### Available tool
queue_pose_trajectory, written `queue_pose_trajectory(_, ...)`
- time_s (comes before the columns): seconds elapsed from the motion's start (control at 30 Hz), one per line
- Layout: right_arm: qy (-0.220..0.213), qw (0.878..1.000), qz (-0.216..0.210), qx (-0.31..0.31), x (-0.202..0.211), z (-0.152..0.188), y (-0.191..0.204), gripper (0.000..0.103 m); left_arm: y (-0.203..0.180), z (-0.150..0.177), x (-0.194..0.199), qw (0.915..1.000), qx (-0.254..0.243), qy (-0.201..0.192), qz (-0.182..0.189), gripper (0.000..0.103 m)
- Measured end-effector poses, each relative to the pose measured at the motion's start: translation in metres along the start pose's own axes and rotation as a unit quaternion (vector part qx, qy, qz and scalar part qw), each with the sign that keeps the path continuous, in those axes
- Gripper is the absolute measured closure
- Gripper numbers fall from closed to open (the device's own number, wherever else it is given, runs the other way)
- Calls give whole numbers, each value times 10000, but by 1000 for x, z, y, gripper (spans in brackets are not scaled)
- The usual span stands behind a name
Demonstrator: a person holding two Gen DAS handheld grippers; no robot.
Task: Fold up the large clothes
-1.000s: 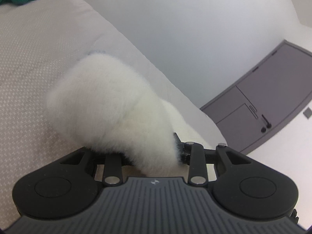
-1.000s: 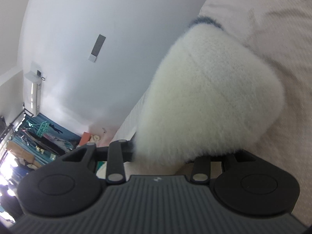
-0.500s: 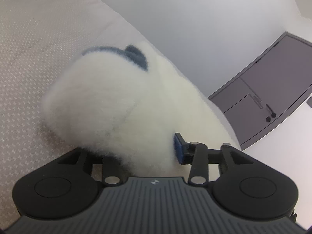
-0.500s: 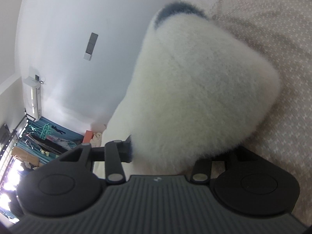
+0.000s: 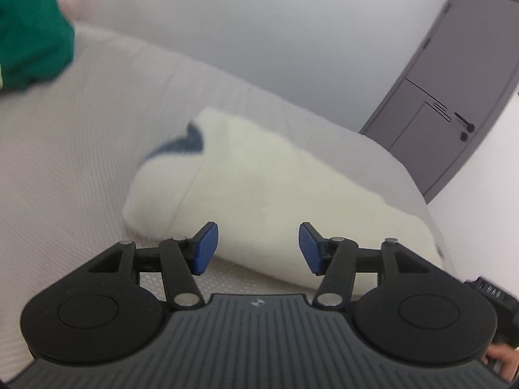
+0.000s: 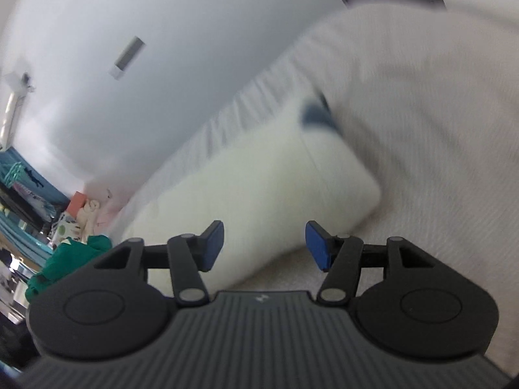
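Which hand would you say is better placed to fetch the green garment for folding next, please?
Probably left. Both the left gripper and right gripper have just been opening, empty, off the folded white fleece. The green garment looms large and near in the left view, small and distant in the right.

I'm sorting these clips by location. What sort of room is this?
Most likely a bedroom: a wide bed with a pale textured cover, a folded fluffy white garment lying on it, and a grey panelled door beyond.
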State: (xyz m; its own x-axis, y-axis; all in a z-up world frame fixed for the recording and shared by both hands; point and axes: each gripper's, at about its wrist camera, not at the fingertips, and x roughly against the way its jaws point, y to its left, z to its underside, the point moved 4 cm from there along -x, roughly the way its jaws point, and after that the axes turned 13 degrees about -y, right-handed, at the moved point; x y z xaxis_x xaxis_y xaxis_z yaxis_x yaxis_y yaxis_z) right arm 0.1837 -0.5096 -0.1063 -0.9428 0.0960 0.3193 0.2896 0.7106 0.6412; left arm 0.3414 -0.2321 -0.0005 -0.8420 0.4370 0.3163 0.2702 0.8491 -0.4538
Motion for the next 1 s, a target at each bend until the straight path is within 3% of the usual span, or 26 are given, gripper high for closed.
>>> queue_pose_trajectory(0.2,-456,9954,-402,746,62,-44,70,43,-52,-47,68,9969,-644,-401,224,42)
queue_pose_trajectory(0.47,-715,9764,-767,1889,142,-48,139,43,-97,-66,164,9885,-1185,-829,440,42)
queue_pose_trajectory(0.63,-614,9712,-795,2162,166,-30,151,43,-112,-57,220,9827,-1478,-1005,483,42)
queue_pose_trajectory(1.0,-490,9598,-886,2617,203,18,164,43,-103,-11,279,9786,-1653,-1108,521,42)
